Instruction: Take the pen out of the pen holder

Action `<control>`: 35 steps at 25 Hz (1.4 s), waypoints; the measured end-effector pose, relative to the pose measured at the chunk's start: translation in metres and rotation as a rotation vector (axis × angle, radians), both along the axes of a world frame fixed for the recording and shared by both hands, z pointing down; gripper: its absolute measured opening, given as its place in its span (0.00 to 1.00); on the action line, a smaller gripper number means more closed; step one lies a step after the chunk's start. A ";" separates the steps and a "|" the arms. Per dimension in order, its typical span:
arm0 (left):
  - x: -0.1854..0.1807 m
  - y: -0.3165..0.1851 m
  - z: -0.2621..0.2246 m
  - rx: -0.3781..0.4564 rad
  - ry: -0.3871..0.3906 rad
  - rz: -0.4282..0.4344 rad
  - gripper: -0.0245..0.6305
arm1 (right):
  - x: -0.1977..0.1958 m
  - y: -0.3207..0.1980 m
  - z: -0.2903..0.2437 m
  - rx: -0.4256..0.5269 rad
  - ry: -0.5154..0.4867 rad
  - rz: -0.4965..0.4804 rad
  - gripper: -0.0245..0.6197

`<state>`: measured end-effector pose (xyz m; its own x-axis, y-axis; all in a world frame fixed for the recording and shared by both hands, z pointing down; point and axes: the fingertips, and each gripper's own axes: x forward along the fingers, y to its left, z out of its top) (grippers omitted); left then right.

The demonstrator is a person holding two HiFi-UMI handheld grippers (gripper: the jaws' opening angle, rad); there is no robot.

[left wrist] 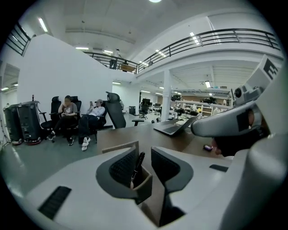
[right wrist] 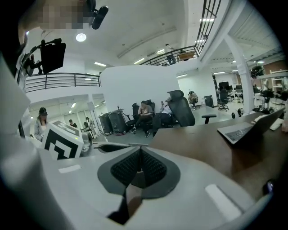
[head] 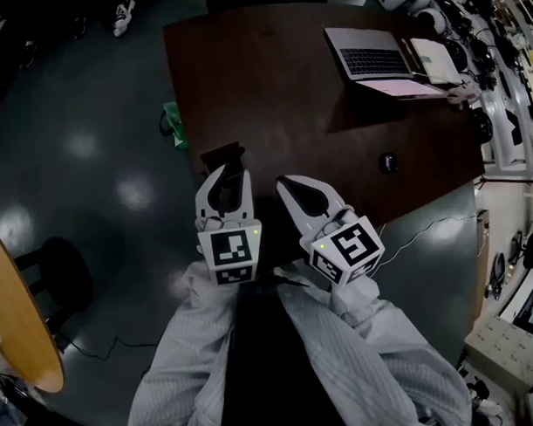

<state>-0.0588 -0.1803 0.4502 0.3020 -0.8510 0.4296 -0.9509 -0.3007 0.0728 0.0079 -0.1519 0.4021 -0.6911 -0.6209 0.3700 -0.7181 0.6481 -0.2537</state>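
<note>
The head view alone shows the layout: the small brown box-shaped pen holder (head: 223, 154) stands at the near edge of the dark brown wooden table (head: 297, 93). The left gripper (head: 233, 174) is right at the pen holder, and the right gripper (head: 287, 185) is just beside it on the right. An open silver laptop (head: 375, 60) and a pale notebook (head: 436, 60) lie well beyond the pen holder at the far right. The pen cannot be made out from above.

Only the left gripper view shows the slim black pen (left wrist: 137, 164). It leans upright inside the pen holder (left wrist: 144, 182), which sits between this gripper's ribbed pads. The left gripper (left wrist: 145, 155) is moderately open. Its left pad overlaps the holder's side, but I cannot tell whether it touches. Seated people (left wrist: 67, 112) are far behind the holder.

The right gripper view shows the right gripper (right wrist: 139, 152) closed, pads together on nothing, and the laptop (right wrist: 243, 130) to its right.
</note>
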 end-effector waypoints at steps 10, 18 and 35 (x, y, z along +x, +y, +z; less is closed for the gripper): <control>0.011 -0.022 0.037 -0.014 -0.053 -0.141 0.30 | 0.013 0.007 0.019 -0.049 -0.012 -0.015 0.04; 0.014 -0.033 0.054 -0.020 -0.182 -0.229 0.30 | 0.036 0.003 0.019 -0.062 -0.017 -0.022 0.04; 0.007 -0.034 0.051 -0.013 -0.194 -0.253 0.12 | 0.044 -0.003 0.020 -0.072 -0.039 -0.023 0.04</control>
<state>-0.0517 -0.2147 0.5012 -0.0074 -0.8826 0.4701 -0.9919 -0.0531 -0.1152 0.0519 -0.1546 0.4219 -0.7198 -0.5775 0.3853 -0.6917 0.6435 -0.3278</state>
